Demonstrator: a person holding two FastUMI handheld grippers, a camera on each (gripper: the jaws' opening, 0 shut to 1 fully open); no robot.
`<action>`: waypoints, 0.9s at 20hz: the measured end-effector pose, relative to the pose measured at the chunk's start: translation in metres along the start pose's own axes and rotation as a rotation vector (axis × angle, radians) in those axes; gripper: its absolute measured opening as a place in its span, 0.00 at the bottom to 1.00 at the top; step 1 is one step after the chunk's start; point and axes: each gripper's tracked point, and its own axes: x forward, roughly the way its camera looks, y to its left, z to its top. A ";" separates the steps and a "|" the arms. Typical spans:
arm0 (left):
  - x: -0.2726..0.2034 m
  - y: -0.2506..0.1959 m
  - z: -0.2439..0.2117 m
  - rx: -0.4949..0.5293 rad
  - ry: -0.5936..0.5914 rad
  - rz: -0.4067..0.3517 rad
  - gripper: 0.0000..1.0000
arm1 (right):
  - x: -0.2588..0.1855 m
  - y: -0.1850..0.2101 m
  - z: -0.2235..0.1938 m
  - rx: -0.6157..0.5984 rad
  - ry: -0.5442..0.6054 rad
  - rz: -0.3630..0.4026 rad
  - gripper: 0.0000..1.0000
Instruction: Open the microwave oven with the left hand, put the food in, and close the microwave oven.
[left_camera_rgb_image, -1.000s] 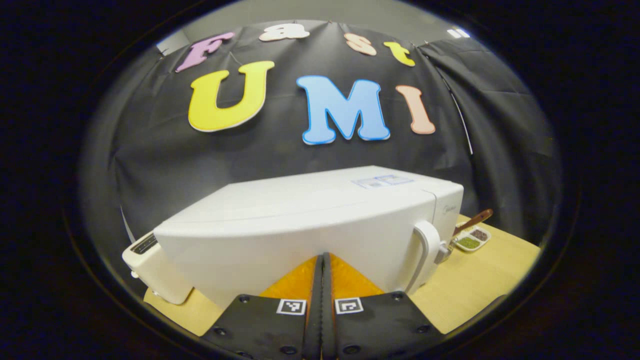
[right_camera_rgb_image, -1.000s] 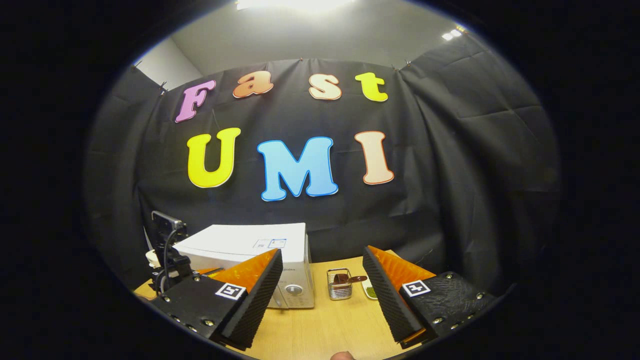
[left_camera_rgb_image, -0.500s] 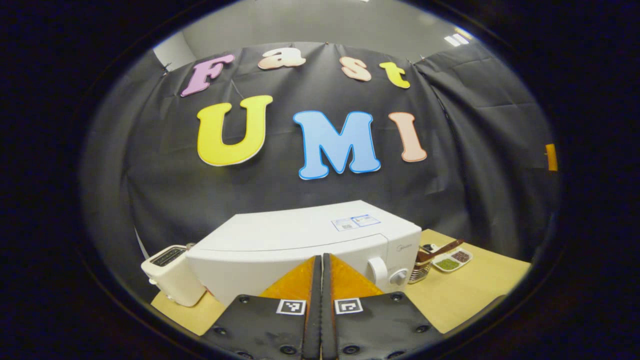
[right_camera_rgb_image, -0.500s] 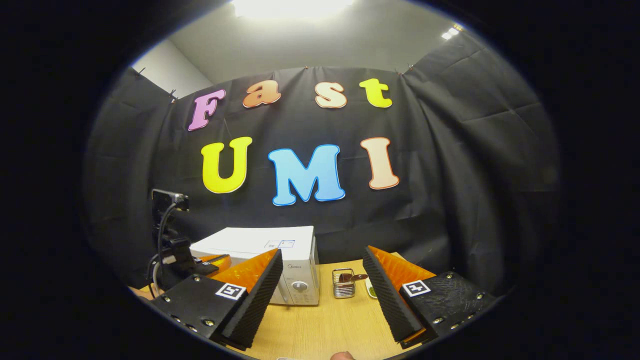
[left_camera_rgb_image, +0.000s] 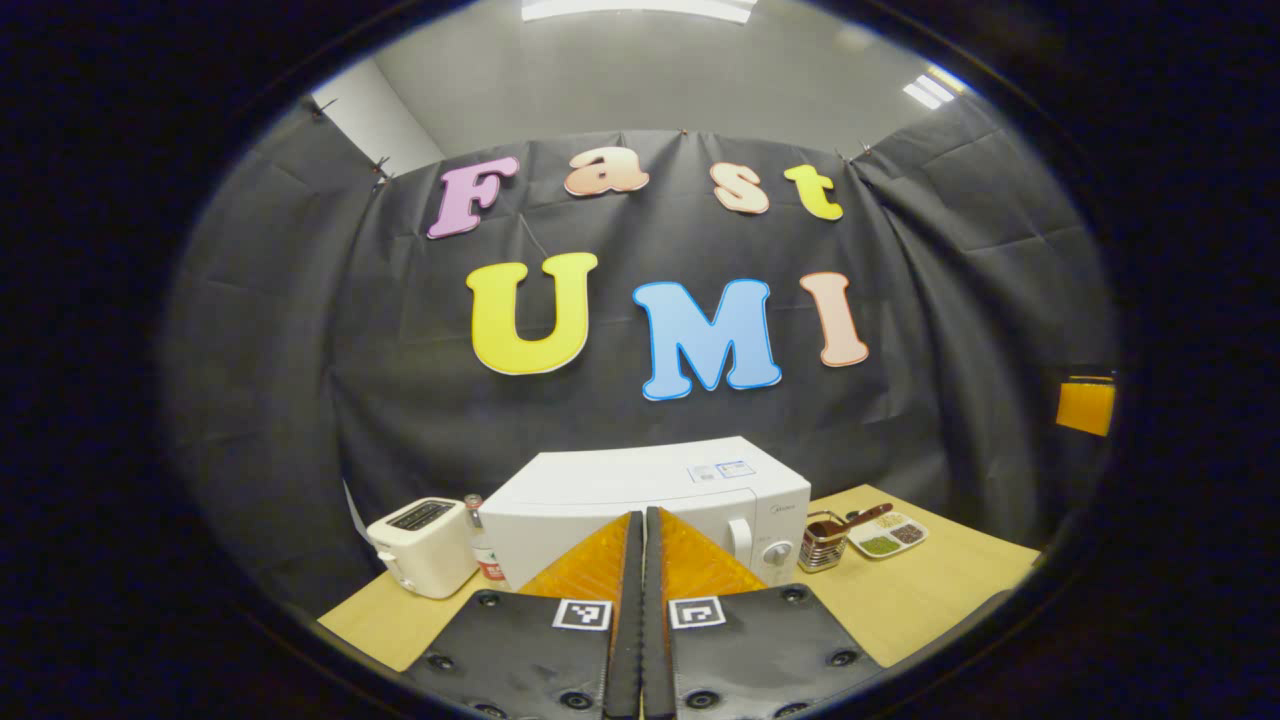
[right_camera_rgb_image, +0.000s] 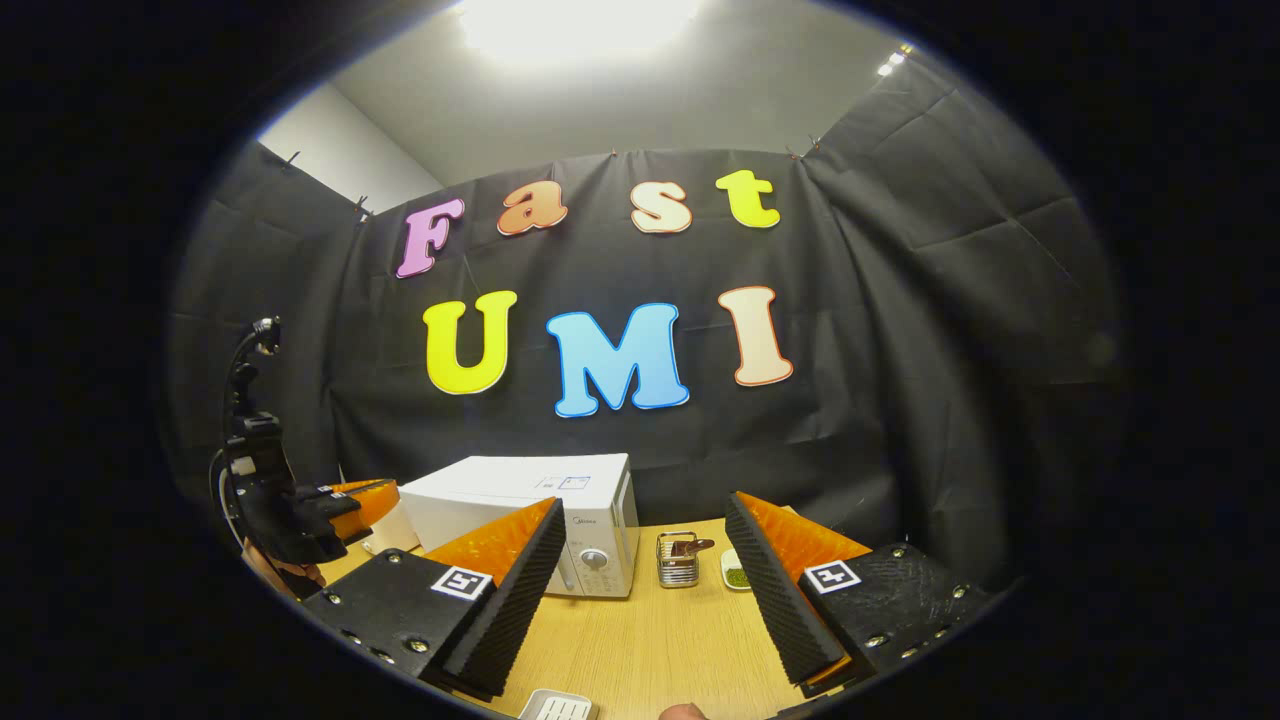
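Left tool (left_camera_rgb_image: 643, 560): fingers pressed together with nothing between them; held above the counter (left_camera_rgb_image: 930, 580), aimed at the microwave (left_camera_rgb_image: 640, 490)
Right tool (right_camera_rgb_image: 640, 570): fingers spread wide, nothing between them; the left tool shows off to the microwave's left
Microwave: white, door shut, standing on the counter
Toaster (left_camera_rgb_image: 422, 545): left of the microwave; a small bottle (left_camera_rgb_image: 483, 550) between them
Wire holder (right_camera_rgb_image: 678, 558): right of the microwave; a divided dish (left_camera_rgb_image: 886, 535) just beyond it

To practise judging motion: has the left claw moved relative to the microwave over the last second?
Yes. The left claw has backed away from the microwave; the oven looks much smaller now, and the toaster beside it shows whole.
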 end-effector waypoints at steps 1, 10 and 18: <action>-0.015 0.005 0.003 -0.002 -0.005 0.016 0.07 | -0.005 -0.002 -0.001 -0.007 -0.001 0.004 0.98; -0.097 0.038 0.025 0.007 -0.030 0.062 0.07 | -0.034 0.008 0.002 -0.031 -0.019 0.001 0.98; -0.127 0.062 0.031 0.009 -0.051 0.060 0.46 | -0.046 0.039 0.010 -0.066 -0.046 -0.009 0.98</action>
